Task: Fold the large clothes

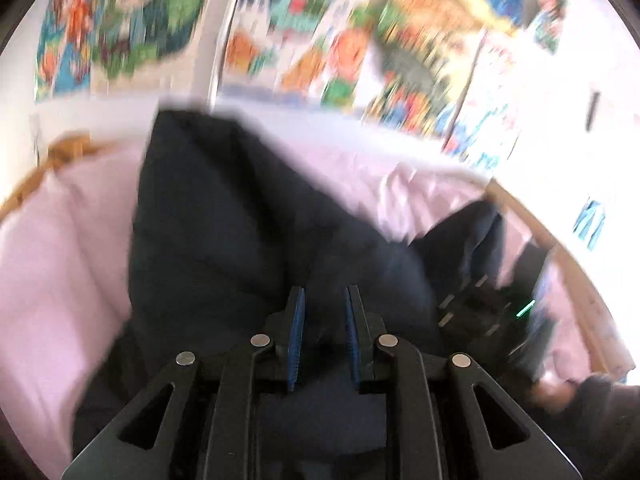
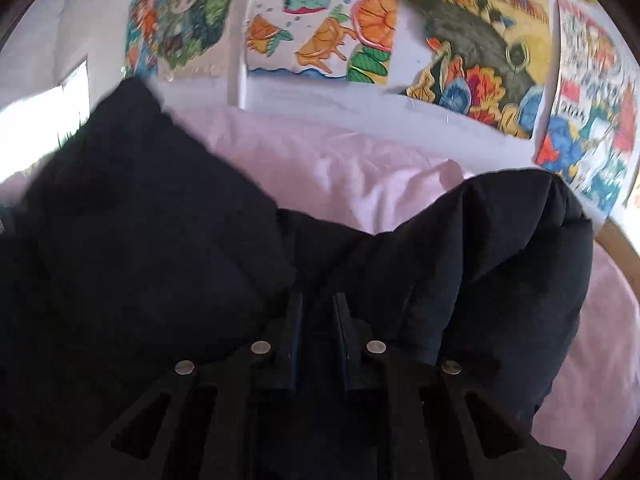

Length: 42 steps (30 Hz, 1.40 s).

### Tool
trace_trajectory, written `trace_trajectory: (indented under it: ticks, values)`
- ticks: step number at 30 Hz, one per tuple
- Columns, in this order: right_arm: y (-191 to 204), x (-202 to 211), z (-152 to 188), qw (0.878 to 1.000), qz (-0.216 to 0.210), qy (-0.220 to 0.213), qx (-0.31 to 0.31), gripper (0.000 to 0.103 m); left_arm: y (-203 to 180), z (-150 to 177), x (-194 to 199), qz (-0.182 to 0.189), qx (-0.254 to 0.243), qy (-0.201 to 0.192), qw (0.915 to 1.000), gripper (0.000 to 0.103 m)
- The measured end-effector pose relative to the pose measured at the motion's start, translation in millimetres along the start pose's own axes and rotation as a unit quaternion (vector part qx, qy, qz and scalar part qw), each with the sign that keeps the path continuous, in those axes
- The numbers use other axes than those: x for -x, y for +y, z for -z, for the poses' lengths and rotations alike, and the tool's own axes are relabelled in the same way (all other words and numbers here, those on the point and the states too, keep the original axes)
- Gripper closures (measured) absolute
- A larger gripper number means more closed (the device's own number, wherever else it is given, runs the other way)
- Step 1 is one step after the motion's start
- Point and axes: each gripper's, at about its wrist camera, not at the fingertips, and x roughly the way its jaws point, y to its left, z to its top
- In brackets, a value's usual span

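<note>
Dark navy padded garment [image 1: 224,216], puffy, quilted, heaped on pink bed sheet. Left wrist view: fills centre and lower frame, one part reaching upper centre (blurred). Right wrist view: same garment [image 2: 152,232] bunched in two humps, left and right, dip between.

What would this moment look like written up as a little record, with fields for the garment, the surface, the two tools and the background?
garment: dark padded jacket, bunched and partly lifted
surface: pink sheet on a bed with a wooden rim
left gripper: jaws narrow, dark fabric between them
right gripper: jaws narrow, buried in the jacket's folds
background: colourful drawings on a white wall
picture quality: left view blurred
</note>
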Motion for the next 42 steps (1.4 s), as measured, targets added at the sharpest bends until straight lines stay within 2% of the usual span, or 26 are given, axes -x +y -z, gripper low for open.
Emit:
trace_trajectory:
  ticks: [2,4,7,8,11,13,17,20,22,24,26,29,30,32,34,35,38,40,42]
  values:
    - [3,-2,-1,1.0,0.007,-0.001,0.007,0.089,-10,-18,3,0.006,-0.009,-0.023,0.9997,0.087]
    - [-1,-3,-1,1.0,0.001,-0.002,-0.002,0.089,-19,-39,-9,0.002,-0.017,-0.029,0.9994,0.087]
    - [0,-2,1,1.0,0.005,-0.008,-0.002,0.089,-23,-68,-55,-0.061,-0.022,-0.017,0.9977,0.087]
    - [1,-2,1,1.0,0.007,-0.01,0.0,0.089,-15,-70,-64,-0.07,-0.008,-0.013,0.9975,0.087]
    - [2,-1,4,1.0,0.009,-0.016,-0.002,0.089,31,-65,-81,-0.094,0.077,0.006,0.9926,0.087]
    - [-1,2,5,1.0,0.004,-0.026,-0.012,0.089,60,-56,-87,-0.093,0.127,0.014,0.9875,0.1]
    - [-14,8,7,0.997,-0.022,-0.049,-0.05,0.092,109,-23,-96,-0.062,0.218,0.026,0.9736,0.1]
    - [-36,7,9,0.989,-0.069,-0.063,-0.115,0.095,117,-3,-113,-0.08,0.202,0.044,0.9751,0.099]
    - [-51,-2,12,0.981,-0.102,-0.053,-0.159,0.097,118,5,-119,-0.082,0.201,0.051,0.9747,0.099]
    - [-60,-8,14,0.974,-0.123,-0.043,-0.187,0.099,122,5,-115,-0.074,0.203,0.049,0.9752,0.099]
    - [-62,-7,13,0.972,-0.129,-0.04,-0.192,0.099,120,2,-103,-0.068,0.197,0.039,0.9773,0.099]
    - [-58,10,-2,0.978,-0.103,-0.042,-0.175,0.099,103,-1,-70,-0.073,0.166,0.01,0.9834,0.099]
    - [-56,18,-10,0.982,-0.091,-0.048,-0.16,0.095,98,-1,-61,-0.074,0.16,-0.003,0.9843,0.097]
    - [-53,30,-25,0.986,-0.072,-0.069,-0.13,0.095,83,-2,-43,-0.062,0.133,-0.038,0.9884,0.093]
    - [-58,38,-47,0.988,-0.053,-0.089,-0.113,0.087,66,-5,-34,-0.055,0.089,-0.06,0.9927,0.092]
    - [-64,37,-57,0.989,-0.043,-0.091,-0.109,0.084,57,-6,-36,-0.057,0.068,-0.06,0.9942,0.092]
    - [-87,23,-71,0.992,-0.002,-0.064,-0.112,0.084,45,-3,-62,-0.093,0.03,-0.011,0.9951,0.092]
    - [-112,3,-65,0.988,0.004,-0.014,-0.152,0.087,51,7,-84,-0.106,0.031,0.023,0.9936,0.092]
    - [-131,-14,-46,0.981,-0.011,0.024,-0.192,0.093,57,16,-95,-0.102,0.044,0.038,0.9931,0.089]
